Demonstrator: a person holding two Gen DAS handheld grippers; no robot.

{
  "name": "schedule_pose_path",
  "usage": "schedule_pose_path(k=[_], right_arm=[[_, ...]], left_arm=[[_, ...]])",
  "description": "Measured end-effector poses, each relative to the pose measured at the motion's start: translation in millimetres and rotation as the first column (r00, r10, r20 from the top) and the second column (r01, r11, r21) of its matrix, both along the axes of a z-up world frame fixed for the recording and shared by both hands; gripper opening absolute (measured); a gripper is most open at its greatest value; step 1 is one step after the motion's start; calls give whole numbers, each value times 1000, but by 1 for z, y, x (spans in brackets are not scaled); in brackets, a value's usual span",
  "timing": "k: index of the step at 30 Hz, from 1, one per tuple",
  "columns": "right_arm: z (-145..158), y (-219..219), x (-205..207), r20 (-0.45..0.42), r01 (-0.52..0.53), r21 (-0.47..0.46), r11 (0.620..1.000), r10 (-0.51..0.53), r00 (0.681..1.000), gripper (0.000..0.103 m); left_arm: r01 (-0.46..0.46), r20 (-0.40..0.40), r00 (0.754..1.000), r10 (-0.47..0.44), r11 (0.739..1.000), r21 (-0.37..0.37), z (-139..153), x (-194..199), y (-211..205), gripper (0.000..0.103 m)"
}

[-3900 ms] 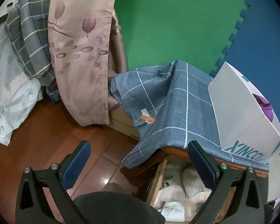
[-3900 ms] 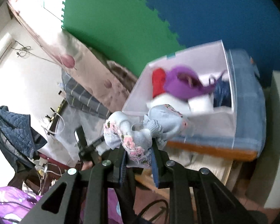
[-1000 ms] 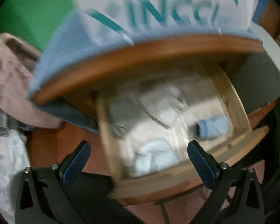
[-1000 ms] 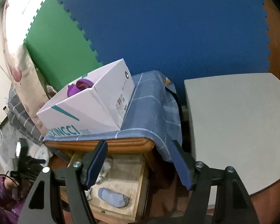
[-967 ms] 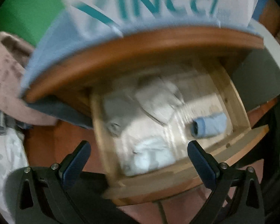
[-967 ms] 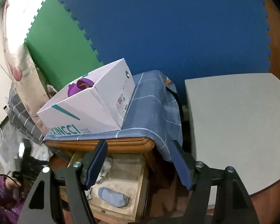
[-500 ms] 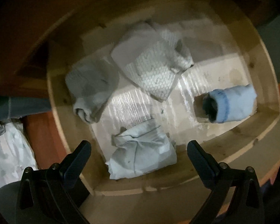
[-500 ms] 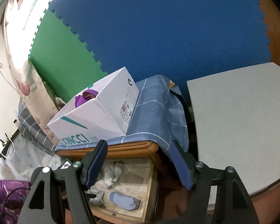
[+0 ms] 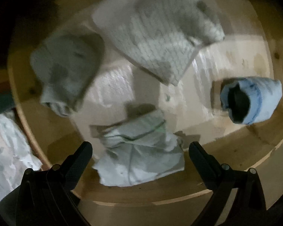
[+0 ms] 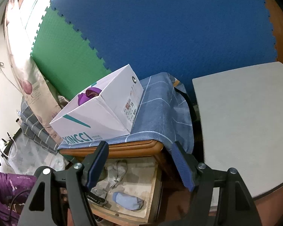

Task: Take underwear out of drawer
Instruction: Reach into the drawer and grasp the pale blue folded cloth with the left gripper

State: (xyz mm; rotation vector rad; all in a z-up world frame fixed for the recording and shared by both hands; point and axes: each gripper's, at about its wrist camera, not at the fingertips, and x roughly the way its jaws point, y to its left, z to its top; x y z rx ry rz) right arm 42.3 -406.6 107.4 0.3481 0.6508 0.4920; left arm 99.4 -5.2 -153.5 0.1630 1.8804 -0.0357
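Pale wood fills the left wrist view: the open drawer [image 9: 235, 169] lies almost straight below the left gripper [image 9: 140, 150], whose jaws are spread wide with nothing pressed between them. Right under the gap, near the drawer's front edge, sits a crumpled pale green piece of underwear [image 9: 139, 150], which looks like the item being reached for. A grey folded piece [image 9: 66, 69] lies toward the left wall, a white knitted piece [image 9: 160, 33] toward the back, and a rolled blue piece [image 9: 252, 101] by the right wall, all apart from one another. The step in hand reads as the approach to a pick; the next move likely calls for lowering the fingers on either side of the pale green bundle and closing deep enough to catch the fabric and not merely skim it. In the right wrist view, the right gripper [image 10: 139, 162] hangs released and empty above the drawer [image 10: 154, 192], in front of the cloth-covered cabinet top [image 10: 160, 113] where a white box [image 10: 96, 116] stands with purple fabric [image 10: 88, 96] inside; it seems to be waiting while the other hand works.
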Motion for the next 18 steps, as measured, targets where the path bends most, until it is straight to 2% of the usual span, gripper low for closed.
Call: schedule_pose_path(k=[2, 6, 8, 10, 12, 14, 18], right_arm=[[0, 1, 0, -2, -3, -1, 1000, 3, 1000, 71], [-1, 0, 0, -9, -7, 0, 1000, 7, 1000, 71], [-1, 1, 1, -15, -8, -1, 1000, 8, 1000, 71], [-2, 2, 2, -19, -9, -4, 1000, 9, 1000, 71], [-2, 2, 2, -24, -9, -6, 1000, 9, 1000, 71], [-2, 3, 3, -27, -11, -7, 1000, 11, 1000, 71], [-3, 5, 5, -35, -15, -13, 1000, 15, 999, 71]], left_arm=[[7, -21, 1000, -7, 1000, 0, -4, 7, 5, 101], [-28, -159, 987, 18, 998, -63, -26, 10, 12, 101], [-46, -174, 984, 37, 998, -46, -34, 13, 18, 101], [-65, -233, 971, 51, 997, -53, -44, 13, 23, 98], [-63, -237, 970, 48, 996, -58, -46, 15, 23, 97], [-65, -240, 970, 51, 997, -52, -48, 15, 25, 92], [-90, -210, 974, 81, 995, -33, -46, 11, 27, 86]])
